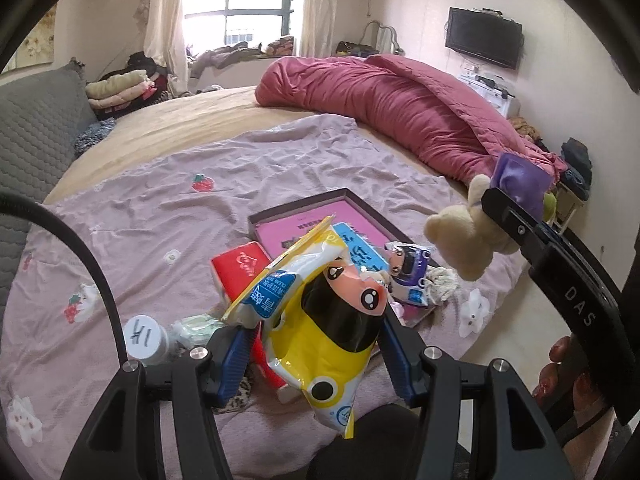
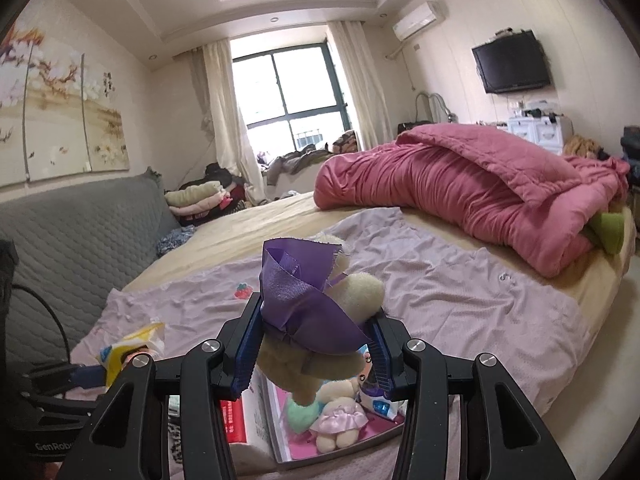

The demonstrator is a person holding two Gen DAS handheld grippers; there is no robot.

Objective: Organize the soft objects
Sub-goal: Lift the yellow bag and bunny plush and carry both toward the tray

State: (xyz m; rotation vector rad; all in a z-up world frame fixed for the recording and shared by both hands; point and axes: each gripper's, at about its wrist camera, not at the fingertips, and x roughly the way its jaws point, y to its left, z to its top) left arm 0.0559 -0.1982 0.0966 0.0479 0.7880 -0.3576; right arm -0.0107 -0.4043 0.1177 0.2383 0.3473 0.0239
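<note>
The left tongs (image 1: 316,354) are closed on a yellow cartoon wipes pack (image 1: 320,320), held above the near edge of the bed (image 1: 180,128). The right tongs (image 2: 314,354) clamp a cream plush bear (image 2: 356,292) with a purple ribbon (image 2: 304,300), lifted over the shallow box (image 1: 304,204). The box lies on a lilac sheet (image 1: 168,200) and holds a purple cartoon pack (image 1: 408,276); a small doll in a pink skirt (image 2: 340,420) lies in it too. Just left of the box sits a red tissue pack (image 1: 240,268), with a white-capped bottle (image 1: 146,338) nearer the edge. A rolled pink quilt (image 1: 400,108) lies across the far side, well apart from the box.
</note>
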